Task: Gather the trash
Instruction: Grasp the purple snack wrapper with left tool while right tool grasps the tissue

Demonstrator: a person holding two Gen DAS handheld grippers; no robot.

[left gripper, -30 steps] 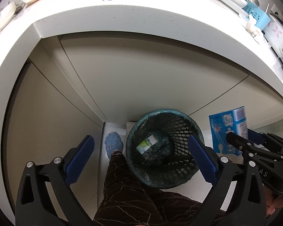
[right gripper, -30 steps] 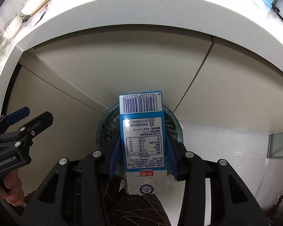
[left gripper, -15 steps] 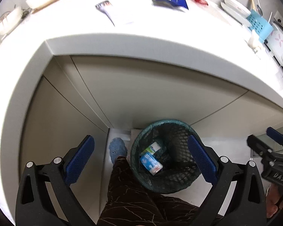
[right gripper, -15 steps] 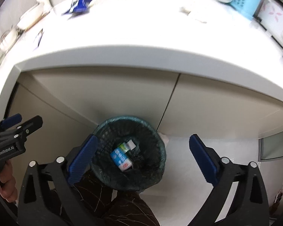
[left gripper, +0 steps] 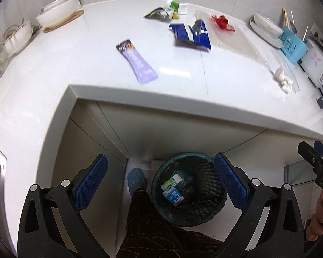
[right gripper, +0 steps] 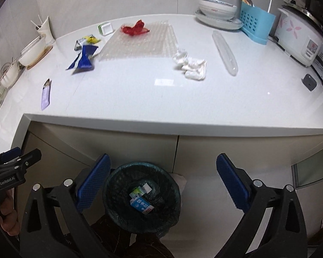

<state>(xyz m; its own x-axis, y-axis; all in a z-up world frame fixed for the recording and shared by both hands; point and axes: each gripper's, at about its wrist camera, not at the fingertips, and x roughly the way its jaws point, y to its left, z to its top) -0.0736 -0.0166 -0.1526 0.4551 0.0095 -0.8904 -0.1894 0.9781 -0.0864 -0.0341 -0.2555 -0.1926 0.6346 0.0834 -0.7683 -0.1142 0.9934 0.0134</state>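
Note:
A dark mesh trash bin point(left gripper: 189, 188) point(right gripper: 142, 195) stands on the floor under the white counter point(left gripper: 97, 73) point(right gripper: 140, 94). Inside it lie a blue milk carton point(left gripper: 175, 197) point(right gripper: 142, 206) and a green-and-white carton point(right gripper: 138, 191). My left gripper point(left gripper: 160, 178) and my right gripper point(right gripper: 162, 181) both hang open and empty above the bin. On the counter lie a purple wrapper point(left gripper: 137, 62) point(right gripper: 45, 94), a blue snack bag point(left gripper: 191, 34) point(right gripper: 84, 59), a red wrapper point(left gripper: 221, 22) point(right gripper: 135, 28), crumpled white tissue point(right gripper: 190, 64) point(left gripper: 283, 80) and a bubble-wrap sheet point(right gripper: 144, 43).
A person's leg and blue shoe point(left gripper: 136, 179) stand left of the bin. Bowls point(left gripper: 58, 15), a plate stack point(right gripper: 217, 10), a blue utensil holder point(right gripper: 257, 21), a rice cooker point(right gripper: 299, 38) and a clear tube point(right gripper: 225, 51) line the counter's back and right.
My right gripper opened and let go of the blue milk carton, which now lies in the bin. Both grippers rose, bringing the countertop into view.

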